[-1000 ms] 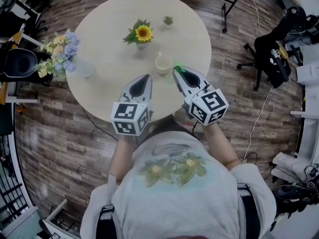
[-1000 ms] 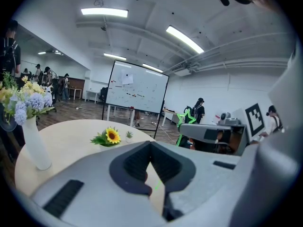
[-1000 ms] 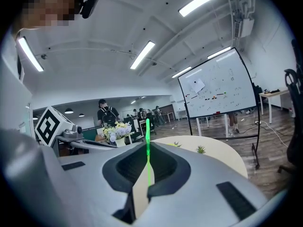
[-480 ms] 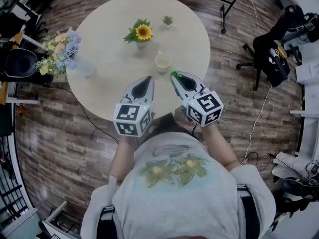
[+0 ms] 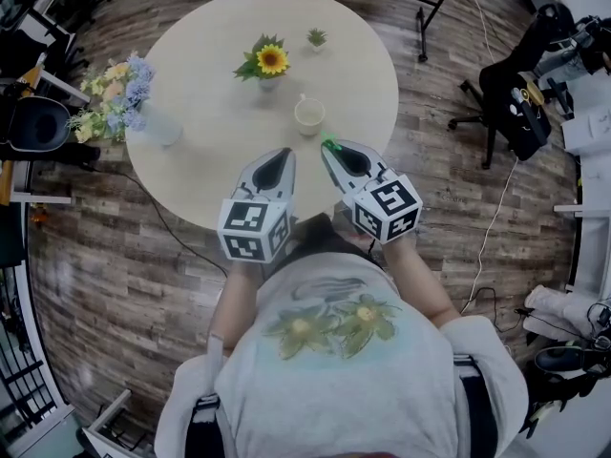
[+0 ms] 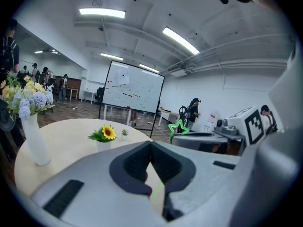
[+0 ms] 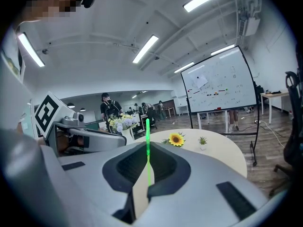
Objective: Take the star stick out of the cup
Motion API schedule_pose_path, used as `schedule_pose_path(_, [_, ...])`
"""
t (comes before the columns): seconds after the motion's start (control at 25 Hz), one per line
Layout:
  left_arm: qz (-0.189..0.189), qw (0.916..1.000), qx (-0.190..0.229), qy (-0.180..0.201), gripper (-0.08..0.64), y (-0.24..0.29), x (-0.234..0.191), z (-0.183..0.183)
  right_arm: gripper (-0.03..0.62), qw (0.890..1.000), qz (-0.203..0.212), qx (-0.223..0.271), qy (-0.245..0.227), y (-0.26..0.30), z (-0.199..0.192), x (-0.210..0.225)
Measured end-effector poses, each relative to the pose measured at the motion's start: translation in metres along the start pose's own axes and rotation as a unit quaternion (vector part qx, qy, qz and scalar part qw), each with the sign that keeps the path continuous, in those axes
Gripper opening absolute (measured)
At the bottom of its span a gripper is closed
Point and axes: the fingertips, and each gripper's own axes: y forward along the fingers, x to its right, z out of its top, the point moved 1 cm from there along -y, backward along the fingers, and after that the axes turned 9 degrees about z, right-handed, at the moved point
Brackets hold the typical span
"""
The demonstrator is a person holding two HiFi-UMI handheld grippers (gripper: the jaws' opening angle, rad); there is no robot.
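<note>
The green star stick (image 5: 327,142) is clamped between the shut jaws of my right gripper (image 5: 326,145), just off the near right edge of the round table (image 5: 210,84). In the right gripper view the stick (image 7: 147,131) rises straight up out of the jaws of the right gripper (image 7: 147,148). From the left gripper view its star head (image 6: 178,127) shows above the right gripper. The cream cup (image 5: 309,115) stands on the table a little beyond the stick, apart from it. My left gripper (image 5: 284,151) hovers beside the right one over the near edge, shut and empty.
A potted sunflower (image 5: 272,60) and a tiny plant (image 5: 316,38) stand at the table's far side. A vase of flowers (image 5: 119,98) sits at its left edge. Office chairs (image 5: 516,93) and a whiteboard (image 6: 132,86) surround the table on a wood floor.
My right gripper has drawn the star stick back from the cup, toward the person and slightly left. The left gripper has hardly moved.
</note>
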Motion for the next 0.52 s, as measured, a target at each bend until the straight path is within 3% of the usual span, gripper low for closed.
schedule_pose_path(0.52, [0.0, 1.0, 0.004, 0.0, 0.003, -0.012, 0.003, -0.004, 0.028, 1.0, -0.003, -0.001, -0.007, -0.007, 0.0, -0.011])
